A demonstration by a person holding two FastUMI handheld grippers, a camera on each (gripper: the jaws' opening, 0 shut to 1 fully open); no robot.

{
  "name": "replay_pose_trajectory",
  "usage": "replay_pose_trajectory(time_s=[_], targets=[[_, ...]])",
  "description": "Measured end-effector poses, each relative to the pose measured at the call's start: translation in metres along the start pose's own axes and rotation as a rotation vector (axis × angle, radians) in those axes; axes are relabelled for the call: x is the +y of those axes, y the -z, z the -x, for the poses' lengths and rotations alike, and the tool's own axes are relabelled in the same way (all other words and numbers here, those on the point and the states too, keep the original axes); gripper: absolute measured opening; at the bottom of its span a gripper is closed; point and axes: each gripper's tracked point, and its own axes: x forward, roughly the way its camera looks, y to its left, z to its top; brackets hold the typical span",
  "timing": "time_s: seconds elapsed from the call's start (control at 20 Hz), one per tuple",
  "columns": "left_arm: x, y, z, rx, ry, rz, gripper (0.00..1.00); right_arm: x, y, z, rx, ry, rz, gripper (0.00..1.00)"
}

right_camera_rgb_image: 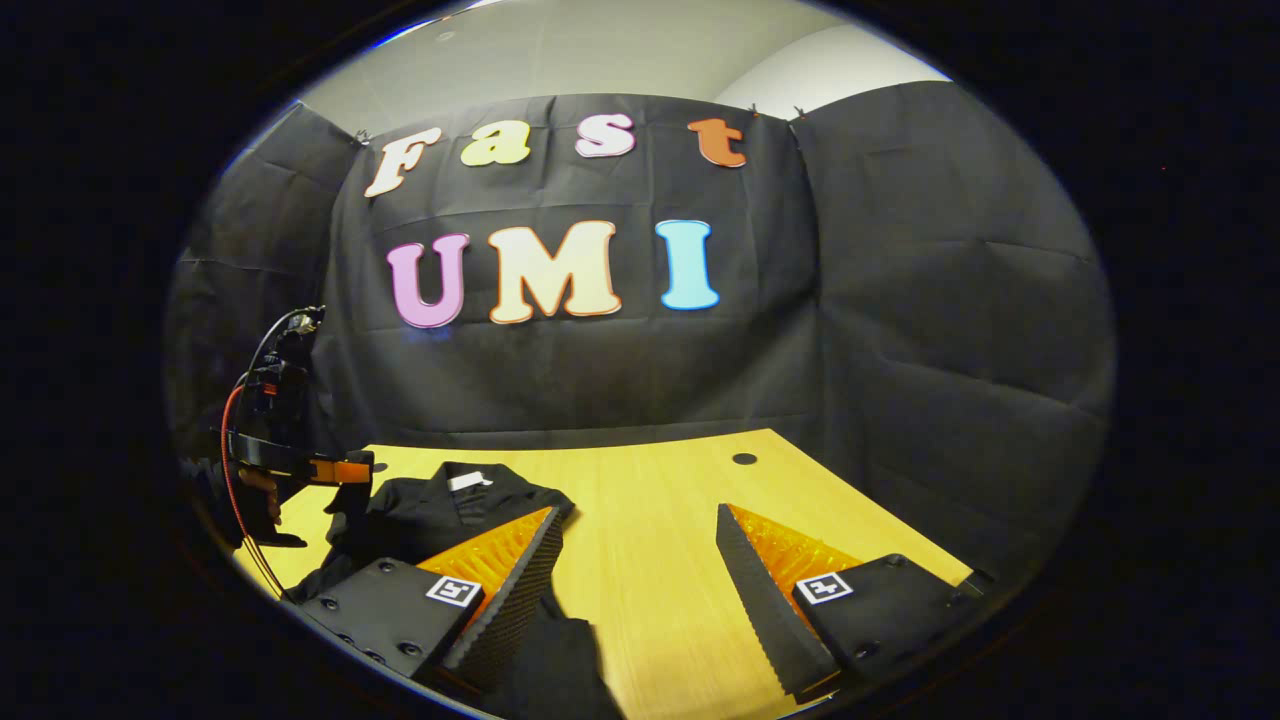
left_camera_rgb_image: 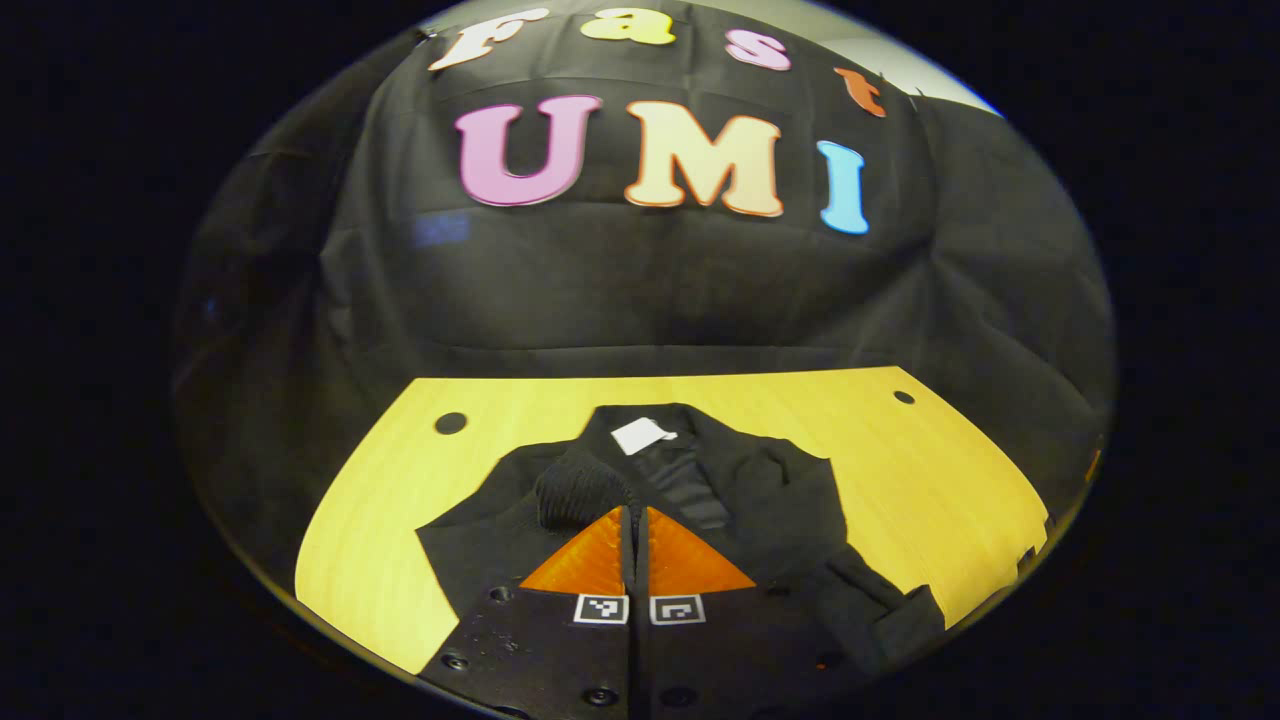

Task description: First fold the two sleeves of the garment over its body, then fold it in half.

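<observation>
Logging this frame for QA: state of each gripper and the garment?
left gripper: fingers together, apparently pinching a ribbed cuff
right gripper: open, holding nothing, above the table
garment: spread on the table, collar away, left sleeve drawn over its body

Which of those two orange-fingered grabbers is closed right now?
The left gripper: its orange fingers meet tip to tip over the black garment. The right gripper stands wide open above the yellow wooden table.

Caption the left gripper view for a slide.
Left gripper, jaws closed, over a black garment spread on the yellow wooden table, its white neck label showing.
</observation>
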Motion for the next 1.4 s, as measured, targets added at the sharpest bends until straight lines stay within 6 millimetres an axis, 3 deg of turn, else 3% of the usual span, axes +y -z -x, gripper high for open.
replay_pose_trajectory(time_s=[0.3,0.5,0.55,0.6,0.65,0.7,0.8,1.0,1.05,1.2,1.25,1.4], targets=[[-0.075,0.009,-0.042,0.048,0.099,-0.087,0.00,-0.048,0.011,0.015,0.028,0.110,-0.029,0.98],[-0.097,0.013,-0.058,0.080,0.091,-0.166,0.00,-0.066,0.014,0.023,0.031,0.133,-0.039,0.98],[-0.105,0.019,-0.052,0.107,0.108,-0.161,0.05,-0.067,0.014,0.022,0.032,0.127,-0.039,0.98],[-0.107,0.015,-0.047,0.089,0.100,-0.147,0.53,-0.068,0.013,0.021,0.033,0.115,-0.032,0.98],[-0.099,0.002,-0.033,0.052,0.077,-0.135,1.00,-0.067,0.012,0.019,0.029,0.099,-0.022,0.98],[-0.093,-0.008,-0.026,0.013,0.051,-0.113,1.00,-0.063,0.012,0.015,0.027,0.068,-0.018,0.98],[-0.070,-0.021,0.007,-0.042,-0.005,-0.074,0.95,-0.048,0.021,0.002,0.046,-0.016,-0.010,0.98],[0.003,-0.001,0.084,-0.055,-0.184,-0.063,0.94,-0.019,0.033,-0.011,0.065,-0.172,0.028,0.97],[0.018,0.007,0.103,-0.052,-0.217,-0.052,0.94,-0.013,0.044,-0.013,0.092,-0.194,0.039,0.94],[0.049,0.052,0.144,0.015,-0.270,-0.031,0.94,0.005,0.067,0.001,0.159,-0.238,0.017,0.98],[0.060,0.071,0.157,0.045,-0.283,-0.020,0.94,0.010,0.079,0.006,0.184,-0.240,0.021,0.94],[0.072,0.128,0.187,0.134,-0.267,0.020,0.94,0.017,0.119,0.025,0.243,-0.212,0.094,0.97]])
